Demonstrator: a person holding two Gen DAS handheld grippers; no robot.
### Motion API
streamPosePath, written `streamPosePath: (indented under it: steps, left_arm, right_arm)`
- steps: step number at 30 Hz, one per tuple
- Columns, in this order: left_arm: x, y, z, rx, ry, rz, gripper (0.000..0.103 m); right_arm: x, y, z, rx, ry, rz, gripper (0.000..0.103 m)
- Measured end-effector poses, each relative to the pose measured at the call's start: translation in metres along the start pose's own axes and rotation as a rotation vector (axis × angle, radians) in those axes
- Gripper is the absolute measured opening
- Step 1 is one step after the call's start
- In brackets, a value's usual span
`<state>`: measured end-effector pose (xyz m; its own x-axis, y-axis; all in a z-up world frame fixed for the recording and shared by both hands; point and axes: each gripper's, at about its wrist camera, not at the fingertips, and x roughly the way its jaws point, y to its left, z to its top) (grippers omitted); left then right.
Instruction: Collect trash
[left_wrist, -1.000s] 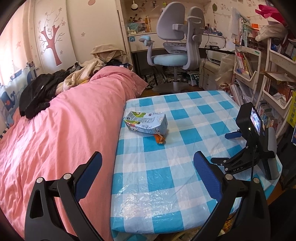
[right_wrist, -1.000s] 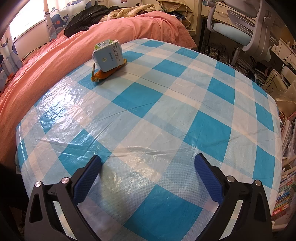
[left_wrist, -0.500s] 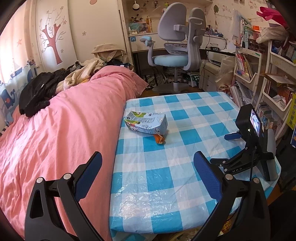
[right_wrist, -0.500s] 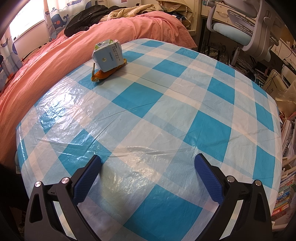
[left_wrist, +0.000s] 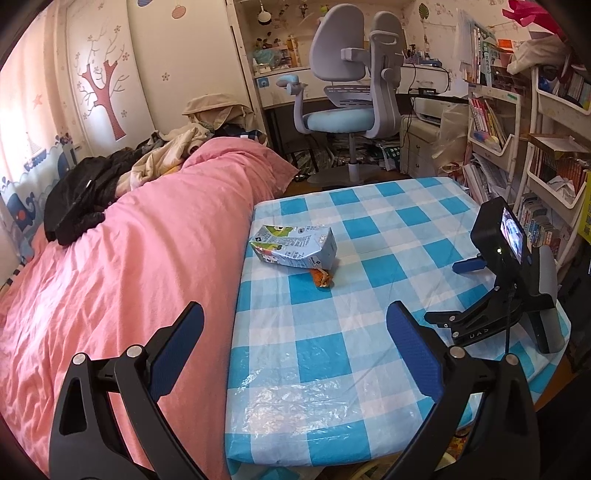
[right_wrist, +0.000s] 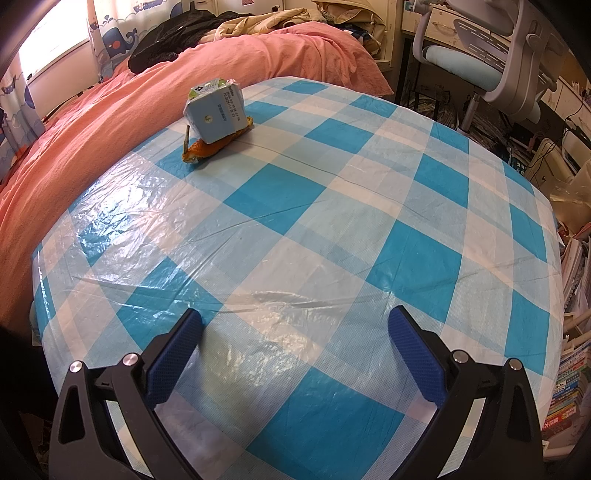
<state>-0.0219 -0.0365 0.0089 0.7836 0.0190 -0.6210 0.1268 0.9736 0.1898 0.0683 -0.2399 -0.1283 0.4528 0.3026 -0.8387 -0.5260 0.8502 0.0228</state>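
Tools spread wide over the checked counter, trash lying ahead of both.

Left tool (left_wrist: 295, 332) hangs above the near edge of the counter (left_wrist: 369, 373), its blue pads well apart and gripping nothing; ahead of it and a touch left lies a light blue carton (left_wrist: 295, 247) on its side, with a small orange wrapper (left_wrist: 322, 277) touching its near side. Right tool (right_wrist: 293, 339) sits low over the plastic cloth, fingers likewise parted and empty, with the same carton (right_wrist: 216, 112) far ahead and to its left and the wrapper (right_wrist: 207, 147) poking out from under it. Beyond the counter's left edge runs a pink bed (left_wrist: 129, 258); a grey chair (left_wrist: 351, 92) stands past the far end.
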Motion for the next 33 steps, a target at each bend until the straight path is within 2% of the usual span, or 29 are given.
streamPosePath:
  steps: [5, 10, 14, 25, 27, 30, 33]
  left_arm:
    - [0.002, -0.007, 0.0, 0.008, 0.005, 0.012, 0.095]
    - [0.001, -0.021, -0.004, 0.081, -0.002, 0.022, 0.095]
    - [0.003, -0.017, -0.004, 0.051, 0.008, 0.018, 0.095]
    - [0.001, -0.015, -0.003, 0.051, -0.004, 0.012, 0.095]
    - [-0.002, -0.013, -0.001, 0.06, -0.011, -0.01, 0.096]
    - [0.001, -0.001, 0.002, 0.004, 0.004, -0.033, 0.095]
    - [0.006, 0.018, 0.002, -0.093, 0.03, -0.058, 0.095]
  right_arm:
    - [0.0, 0.0, 0.0, 0.0, 0.0, 0.0, 0.096]
    - [0.0, 0.0, 0.0, 0.0, 0.0, 0.0, 0.096]
    - [0.0, 0.0, 0.0, 0.0, 0.0, 0.0, 0.096]
    - [0.0, 0.0, 0.0, 0.0, 0.0, 0.0, 0.096]
    - [0.0, 0.0, 0.0, 0.0, 0.0, 0.0, 0.096]
    - [0.0, 0.0, 0.0, 0.0, 0.0, 0.0, 0.096]
    - [0.0, 0.0, 0.0, 0.0, 0.0, 0.001, 0.096]
